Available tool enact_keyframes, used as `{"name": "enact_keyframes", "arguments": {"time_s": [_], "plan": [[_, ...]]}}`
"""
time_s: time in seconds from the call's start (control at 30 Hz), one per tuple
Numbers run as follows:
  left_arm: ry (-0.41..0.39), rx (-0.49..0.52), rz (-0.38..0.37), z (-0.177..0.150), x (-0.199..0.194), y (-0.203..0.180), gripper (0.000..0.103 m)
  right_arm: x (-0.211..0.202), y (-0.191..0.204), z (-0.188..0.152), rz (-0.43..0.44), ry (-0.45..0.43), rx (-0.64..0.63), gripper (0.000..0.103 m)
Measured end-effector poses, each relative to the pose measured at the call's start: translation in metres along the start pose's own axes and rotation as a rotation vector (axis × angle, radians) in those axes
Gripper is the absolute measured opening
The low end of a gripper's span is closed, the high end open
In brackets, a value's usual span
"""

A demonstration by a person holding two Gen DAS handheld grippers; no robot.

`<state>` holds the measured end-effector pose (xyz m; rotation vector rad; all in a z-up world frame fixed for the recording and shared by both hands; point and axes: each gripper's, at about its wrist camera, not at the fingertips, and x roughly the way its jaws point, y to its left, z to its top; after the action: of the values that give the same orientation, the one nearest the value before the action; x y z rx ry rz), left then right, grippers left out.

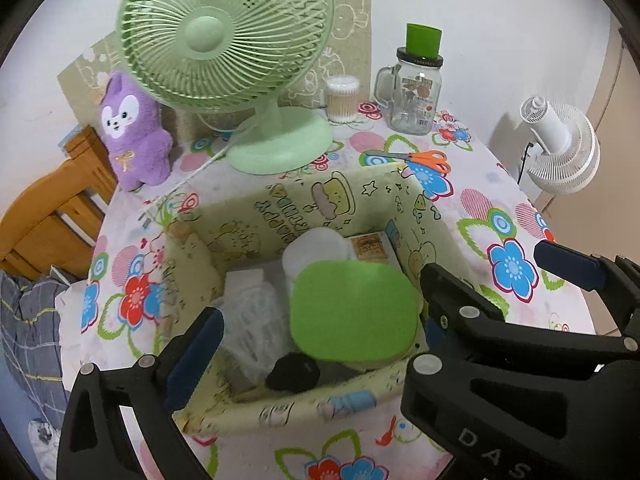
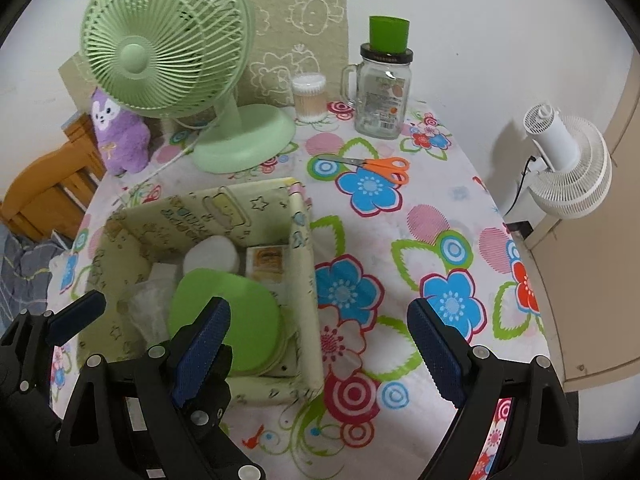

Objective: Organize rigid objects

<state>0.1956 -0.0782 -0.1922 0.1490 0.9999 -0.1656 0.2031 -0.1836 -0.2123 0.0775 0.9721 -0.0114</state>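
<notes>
Flowered cloth covers the table (image 2: 440, 216), with a green fan (image 2: 168, 56), a jar (image 2: 382, 96) and a swab tub (image 2: 309, 98) along the wall beyond both tools. Left gripper (image 1: 316, 320) hangs over the yellow box (image 1: 280, 408), jaws spread wide and holding nothing; a green-lidded container (image 1: 354, 312) lies directly below, inside the box. Right gripper (image 2: 320, 344) stands beside the box on its right wall, jaws also wide and empty. Loose on the cloth, the scissors (image 2: 376, 166) lie beyond the box, ahead of the right gripper and slightly to its right; their long axis runs across its line of view, orange handles to the right, blades pointing left. In my judgement the right hand is the nearer for that pick, and its jaws would need to close across the blades or the handle neck. Box contents are partly hidden: a white round item (image 1: 316, 248), a small carton (image 1: 370, 248), clear wrapping and a dark object (image 1: 292, 372) near the front wall cannot be identified.
</notes>
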Motion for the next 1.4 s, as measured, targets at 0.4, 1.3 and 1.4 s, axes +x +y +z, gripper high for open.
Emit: {"name": "enact_keyframes", "arguments": {"time_s": [0.4, 1.3, 1.4], "plan": [[-0.026, -0.04, 0.017, -0.021, -0.035, 0.014, 0.102, -0.033, 0.016, -0.017, 0.026, -0.031, -0.025, 0.092], [-0.105, -0.145, 0.069, -0.059, -0.111, 0.056, 0.102, -0.102, 0.007, -0.041, 0.03, -0.098, -0.022, 0.092], [-0.114, -0.158, 0.068, -0.063, -0.122, 0.059, 0.102, -0.111, 0.005, -0.045, 0.025, -0.103, -0.032, 0.092]]}}
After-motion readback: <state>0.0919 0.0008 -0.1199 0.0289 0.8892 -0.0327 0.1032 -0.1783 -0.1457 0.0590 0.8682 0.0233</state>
